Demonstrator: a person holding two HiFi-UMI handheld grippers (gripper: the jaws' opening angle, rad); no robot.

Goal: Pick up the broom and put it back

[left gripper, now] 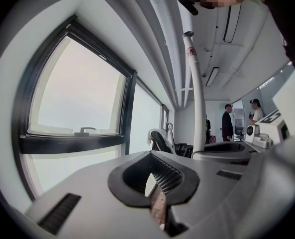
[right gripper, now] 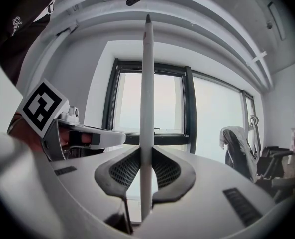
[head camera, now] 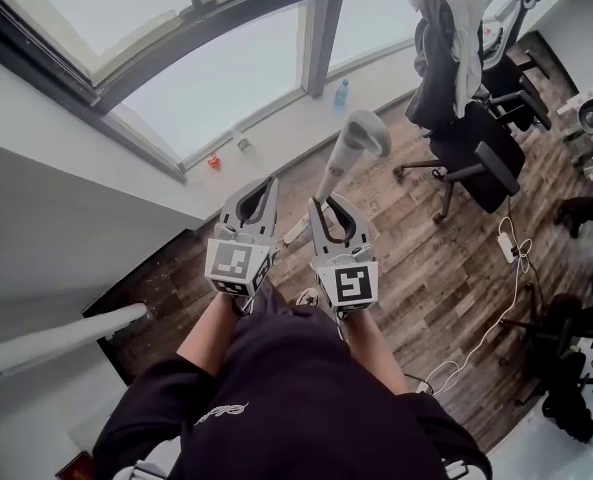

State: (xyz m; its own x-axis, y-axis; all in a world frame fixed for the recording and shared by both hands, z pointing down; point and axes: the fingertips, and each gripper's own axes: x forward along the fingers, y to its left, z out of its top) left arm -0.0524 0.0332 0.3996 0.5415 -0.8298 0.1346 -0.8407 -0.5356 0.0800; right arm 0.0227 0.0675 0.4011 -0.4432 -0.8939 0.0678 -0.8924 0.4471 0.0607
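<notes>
The right tool (right gripper: 146, 179) pinches the white handle of the broom (right gripper: 147, 103), and both ribbed pads press on the pole. In the head view the handle (head camera: 336, 173) rises from this tool (head camera: 329, 202) toward 1 o'clock, clear of the wooden floor (head camera: 416, 268). The left tool (head camera: 270, 185) is just beside, at 9 o'clock of the right one. Its jaws are pressed together and nothing is between them (left gripper: 154, 180). An office chair (head camera: 471, 143) stands at 2 o'clock, and the window (head camera: 216, 78) is at 11 o'clock.
</notes>
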